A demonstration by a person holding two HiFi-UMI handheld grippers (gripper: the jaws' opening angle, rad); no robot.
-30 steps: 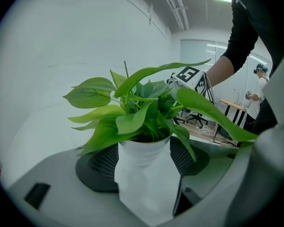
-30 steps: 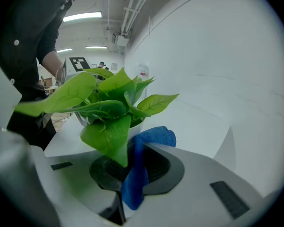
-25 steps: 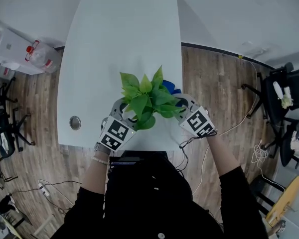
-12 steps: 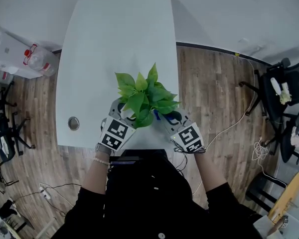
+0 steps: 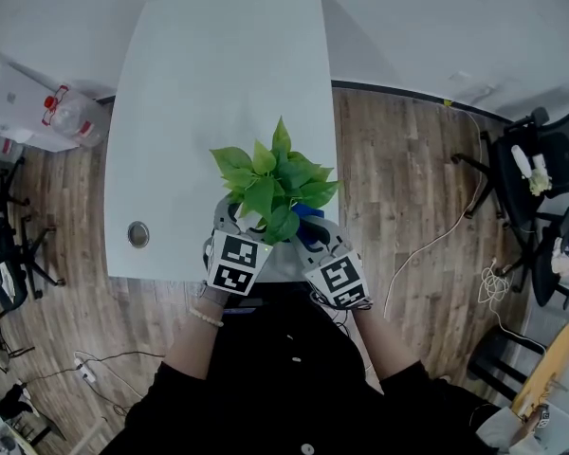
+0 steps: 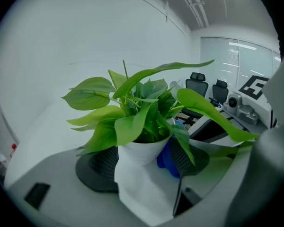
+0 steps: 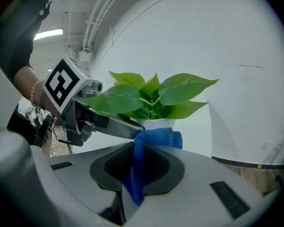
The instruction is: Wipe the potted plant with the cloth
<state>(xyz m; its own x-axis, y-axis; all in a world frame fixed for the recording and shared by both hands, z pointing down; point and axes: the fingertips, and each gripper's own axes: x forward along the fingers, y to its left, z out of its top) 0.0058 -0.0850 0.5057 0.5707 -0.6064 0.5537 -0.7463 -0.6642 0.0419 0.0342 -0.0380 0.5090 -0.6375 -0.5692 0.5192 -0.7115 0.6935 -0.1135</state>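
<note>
A leafy green potted plant (image 5: 273,182) stands near the front edge of the white table (image 5: 218,74). My left gripper (image 5: 240,224) is shut on its white pot (image 6: 141,174), which sits between the two dark pads (image 6: 100,162). My right gripper (image 5: 313,236) is shut on a blue cloth (image 7: 141,157) that hangs folded over between its jaws. In the right gripper view the cloth's top edge lies just in front of the pot's rim (image 7: 156,123), under the leaves (image 7: 180,91). In the left gripper view the cloth (image 6: 166,159) shows against the pot's right side.
A round cable hole (image 5: 137,234) sits in the table's front left corner. Water bottles (image 5: 68,110) stand on the floor at the left. Office chairs (image 5: 550,188) and loose cables (image 5: 427,245) are on the wood floor at the right.
Both grippers and the plant have come nearer the table's front edge. The right gripper with the cloth has closed in leftward against the pot.
</note>
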